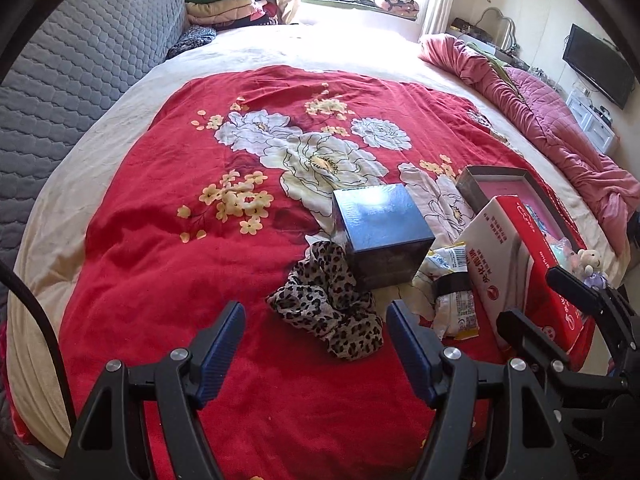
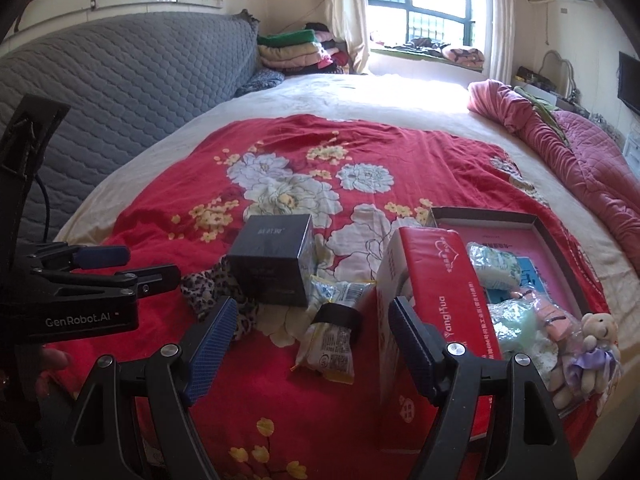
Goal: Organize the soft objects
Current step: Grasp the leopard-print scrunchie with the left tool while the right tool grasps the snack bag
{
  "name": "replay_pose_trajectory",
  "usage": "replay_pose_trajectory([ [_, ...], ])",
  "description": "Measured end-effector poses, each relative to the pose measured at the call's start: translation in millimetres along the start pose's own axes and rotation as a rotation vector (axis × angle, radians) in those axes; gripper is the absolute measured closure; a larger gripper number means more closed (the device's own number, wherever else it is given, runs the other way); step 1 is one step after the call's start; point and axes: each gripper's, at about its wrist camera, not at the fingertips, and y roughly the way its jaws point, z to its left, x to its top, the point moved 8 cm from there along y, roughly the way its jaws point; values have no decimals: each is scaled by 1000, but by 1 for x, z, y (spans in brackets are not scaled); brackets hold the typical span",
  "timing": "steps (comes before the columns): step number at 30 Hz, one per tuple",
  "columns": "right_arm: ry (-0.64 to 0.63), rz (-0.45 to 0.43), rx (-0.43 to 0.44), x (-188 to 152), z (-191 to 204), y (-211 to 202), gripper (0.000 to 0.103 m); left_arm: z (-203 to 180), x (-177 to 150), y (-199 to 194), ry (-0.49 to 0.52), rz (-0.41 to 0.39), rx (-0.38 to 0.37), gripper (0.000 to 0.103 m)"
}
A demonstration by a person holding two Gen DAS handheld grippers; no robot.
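A crumpled leopard-print scarf (image 1: 328,312) (image 2: 208,292) lies on the red floral quilt (image 1: 168,264), against a dark square box (image 1: 380,236) (image 2: 276,264). My left gripper (image 1: 316,332) (image 2: 132,266) hovers open just short of the scarf, with nothing between its blue pads. A small teddy bear in a purple dress (image 2: 592,352) (image 1: 590,262) rests at the near corner of an open tray box (image 2: 560,236). My right gripper (image 2: 312,320) (image 1: 530,296) is open above a snack packet (image 2: 332,340), beside a red tissue pack (image 2: 432,280).
Bagged soft items (image 2: 516,320) fill the tray box. A rolled pink quilt (image 2: 580,168) lies along the bed's right side and a grey padded headboard (image 2: 140,92) along the left. Folded blankets (image 2: 296,50) are stacked by the window. A person's fingers (image 2: 52,360) show at the left edge.
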Motion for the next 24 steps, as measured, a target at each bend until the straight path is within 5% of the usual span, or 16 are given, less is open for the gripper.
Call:
replay_pose_trajectory([
  [9,17,101,-83,-15,0,48,24,15,-11,36,-14,47,5,31],
  [24,-173,200,-335,-25,6,102,24,22,-11,73,-24,87,-33,31],
])
